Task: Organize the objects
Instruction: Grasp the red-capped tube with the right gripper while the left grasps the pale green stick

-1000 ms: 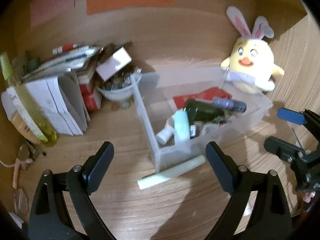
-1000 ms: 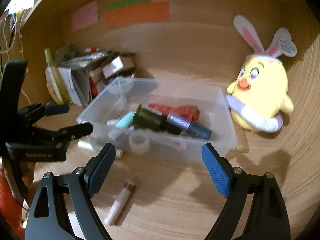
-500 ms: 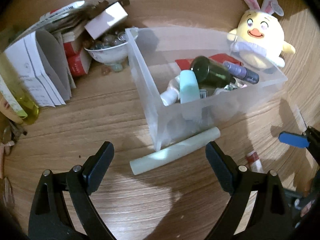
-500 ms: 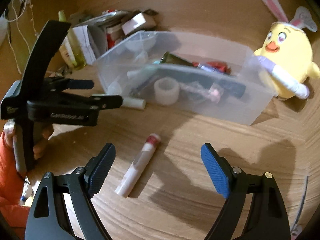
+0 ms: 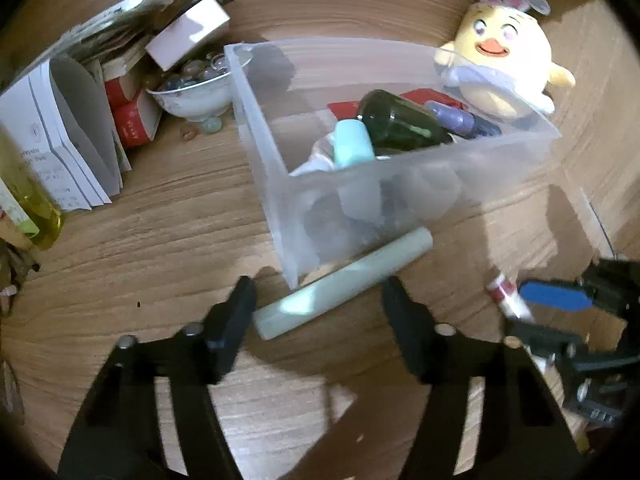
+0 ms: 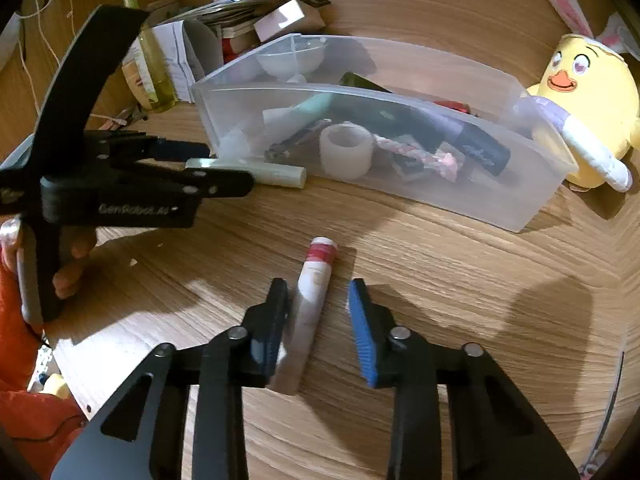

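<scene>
Wooden desk [image 6: 440, 280] runs under everything. At far left stand a bottle of yellow liquid [image 5: 28, 200] and folded white leaflets [image 5: 60, 140] whose print is too blurred to read, then red boxes [image 5: 132, 120] with small unreadable lettering and a white bowl [image 5: 192, 96] of glass marbles. The left gripper [image 5: 318, 312] hovers low over the desk with its jaws wide apart, straddling the near end of a pale green tube [image 5: 340, 284] without touching it; the tube lies just beside the near left corner of a clear plastic bin [image 5: 276, 160]. From the right wrist view, the left gripper [image 6: 224, 168] shows pale lettering on its body that seems to read "GenRobot.ai". Inside the bin lie a mint-capped bottle [image 5: 352, 146], a dark green bottle [image 5: 400, 124], a purple and black tube [image 6: 476, 148] with script too small to make out, a roll of clear tape [image 6: 346, 152] and a red packet [image 5: 344, 108]. Near the middle, a white tube with a red band [image 6: 314, 292] lies on the desk between the jaws of the right gripper [image 6: 318, 320], which stand partly open; the left finger [image 6: 272, 328] sits against the tube and the blue-padded right finger [image 6: 362, 332] is apart from it. At far right, a yellow chick toy with rabbit ears [image 6: 588, 96] leans against the bin's end.
</scene>
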A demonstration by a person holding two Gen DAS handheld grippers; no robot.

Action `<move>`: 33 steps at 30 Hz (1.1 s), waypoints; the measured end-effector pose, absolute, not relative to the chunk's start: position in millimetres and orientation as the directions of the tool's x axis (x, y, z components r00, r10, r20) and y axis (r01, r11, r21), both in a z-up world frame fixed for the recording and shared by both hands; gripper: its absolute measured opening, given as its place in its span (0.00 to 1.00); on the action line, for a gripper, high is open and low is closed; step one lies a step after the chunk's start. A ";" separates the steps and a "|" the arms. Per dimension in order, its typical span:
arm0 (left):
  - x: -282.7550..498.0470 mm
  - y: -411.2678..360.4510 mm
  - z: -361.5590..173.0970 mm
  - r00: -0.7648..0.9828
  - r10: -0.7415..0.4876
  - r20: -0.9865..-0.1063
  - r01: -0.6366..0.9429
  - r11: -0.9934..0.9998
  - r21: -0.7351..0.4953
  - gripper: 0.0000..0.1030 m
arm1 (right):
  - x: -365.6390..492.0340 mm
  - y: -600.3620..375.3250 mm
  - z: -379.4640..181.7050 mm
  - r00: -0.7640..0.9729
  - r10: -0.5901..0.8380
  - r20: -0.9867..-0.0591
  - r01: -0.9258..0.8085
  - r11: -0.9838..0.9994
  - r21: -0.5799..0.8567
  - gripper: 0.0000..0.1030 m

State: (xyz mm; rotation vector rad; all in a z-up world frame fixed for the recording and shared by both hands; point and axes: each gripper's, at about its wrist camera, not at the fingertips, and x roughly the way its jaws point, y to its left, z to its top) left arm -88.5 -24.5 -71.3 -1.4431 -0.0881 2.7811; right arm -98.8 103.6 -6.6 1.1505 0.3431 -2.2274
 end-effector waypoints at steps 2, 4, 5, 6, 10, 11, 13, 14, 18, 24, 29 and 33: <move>-85.5 -21.3 -71.6 -0.576 0.029 -0.817 0.012 -0.999 -0.044 0.53 | -100.1 106.9 -7.0 -0.449 -0.388 -0.805 0.611 -0.791 0.040 0.23; -80.3 -18.6 -70.8 -0.574 0.040 -0.818 -0.001 -0.999 -0.048 0.51 | -102.1 111.2 -6.9 -0.457 -0.385 -0.802 0.601 -0.798 0.041 0.21; -78.2 -17.0 -70.5 -0.571 0.051 -0.819 -0.011 -0.998 -0.055 0.50 | -103.2 113.0 -6.5 -0.461 -0.383 -0.800 0.597 -0.801 0.040 0.20; -75.9 -15.5 -70.2 -0.568 0.066 -0.821 -0.024 -0.998 -0.064 0.50 | -104.6 116.1 -6.4 -0.466 -0.380 -0.799 0.590 -0.806 0.040 0.19; -65.6 -5.4 -66.8 -0.560 0.091 -0.824 -0.065 -0.996 -0.066 0.50 | -111.0 126.0 -5.1 -0.478 -0.373 -0.795 0.565 -0.824 0.047 0.19; -64.2 -3.6 -65.7 -0.561 0.086 -0.824 -0.068 -0.996 -0.057 0.50 | -112.1 128.1 -4.8 -0.479 -0.372 -0.795 0.560 -0.827 0.051 0.19; -65.3 -2.0 -64.3 -0.564 0.080 -0.822 -0.071 -0.996 -0.049 0.50 | -114.8 131.5 -4.3 -0.479 -0.374 -0.794 0.549 -0.833 0.061 0.19; -67.4 -1.6 -64.4 -0.563 0.079 -0.823 -0.068 -0.996 -0.049 0.50 | -115.5 133.7 -3.6 -0.478 -0.376 -0.794 0.546 -0.835 0.066 0.19; -79.0 1.2 -67.6 -0.543 0.100 -0.833 -0.075 -0.995 -0.070 0.50 | -115.7 139.0 -1.5 -0.477 -0.382 -0.792 0.541 -0.838 0.078 0.19; -85.0 18.3 -69.6 -0.556 0.081 -0.827 -0.114 -0.993 -0.021 0.36 | -116.5 140.8 -6.1 -0.475 -0.382 -0.792 0.532 -0.842 0.088 0.19; -80.9 25.1 -69.0 -0.567 0.081 -0.819 -0.130 -0.992 -0.009 0.18 | -112.1 134.5 -7.4 -0.485 -0.389 -0.783 0.548 -0.833 0.075 0.14; -75.5 27.1 -68.5 -0.565 0.090 -0.820 -0.133 -0.991 -0.017 0.14 | -110.0 131.4 -5.7 -0.489 -0.404 -0.773 0.561 -0.824 0.076 0.14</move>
